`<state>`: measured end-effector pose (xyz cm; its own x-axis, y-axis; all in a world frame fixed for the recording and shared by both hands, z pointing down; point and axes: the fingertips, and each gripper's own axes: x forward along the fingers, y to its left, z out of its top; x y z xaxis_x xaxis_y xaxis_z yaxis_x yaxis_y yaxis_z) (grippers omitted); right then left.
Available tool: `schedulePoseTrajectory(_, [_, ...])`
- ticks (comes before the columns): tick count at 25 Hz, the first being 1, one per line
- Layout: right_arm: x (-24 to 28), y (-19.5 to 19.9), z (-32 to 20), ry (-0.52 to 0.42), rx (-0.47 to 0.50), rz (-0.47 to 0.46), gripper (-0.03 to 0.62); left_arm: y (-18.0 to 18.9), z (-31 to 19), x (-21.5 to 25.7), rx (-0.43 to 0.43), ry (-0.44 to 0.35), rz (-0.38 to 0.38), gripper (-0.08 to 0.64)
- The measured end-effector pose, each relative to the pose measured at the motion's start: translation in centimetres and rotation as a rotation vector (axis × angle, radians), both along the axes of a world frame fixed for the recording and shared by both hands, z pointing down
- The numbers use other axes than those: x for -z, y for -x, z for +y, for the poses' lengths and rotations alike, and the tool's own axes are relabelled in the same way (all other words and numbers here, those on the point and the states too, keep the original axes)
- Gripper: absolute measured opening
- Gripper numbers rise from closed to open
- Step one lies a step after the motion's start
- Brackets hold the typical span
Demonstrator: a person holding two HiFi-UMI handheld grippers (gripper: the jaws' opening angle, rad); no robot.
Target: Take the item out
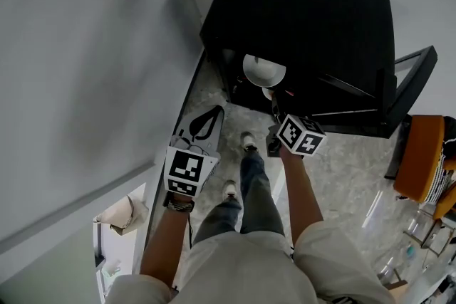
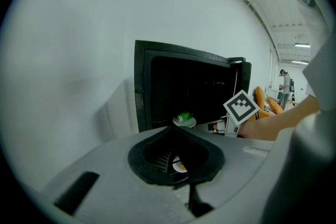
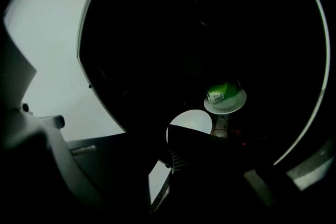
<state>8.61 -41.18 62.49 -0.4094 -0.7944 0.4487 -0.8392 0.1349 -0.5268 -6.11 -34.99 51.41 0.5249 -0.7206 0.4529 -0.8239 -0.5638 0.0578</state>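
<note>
- Right gripper (image 1: 274, 109), centre frame at the mouth of the black cabinet (image 1: 306, 3): jaws clenched or nearly so, on nothing.
- Left gripper (image 1: 214, 114), lower left: clenched, empty.
- Green item (image 3: 223, 92) lies on a white plate (image 3: 227, 106) inside the cabinet, right of centre.
- Risk: if your jaws arrive this narrow, they may shove the item off the plate. The interior is dark, so you could also clip the clutter just below.

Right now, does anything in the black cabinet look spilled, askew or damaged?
Nothing stands out. The plate sits level inside the cabinet, the green item rests on it, and no spill shows. The rest is too dark to judge.
</note>
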Motion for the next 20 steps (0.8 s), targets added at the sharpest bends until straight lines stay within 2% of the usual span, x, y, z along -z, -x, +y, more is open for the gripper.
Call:
schedulePoseTrajectory(7, [-4.6,0.6,-0.8,0.105,-0.021,-0.107,0.038,0.9,0.8,-2.4,0.015,0.059,-0.013,0.005])
schedulePoseTrajectory(15, [-9.0,1.5,-1.3,0.21,-0.133,-0.315,0.077,2.2,2.1,-3.9,0.018,0.099,-0.035,0.005])
schedulePoseTrajectory(20, [-10.4,1.6,-1.8,0.24,-0.185,-0.407,0.094,2.7,2.5,-4.3,0.038,0.111,-0.027,0.005])
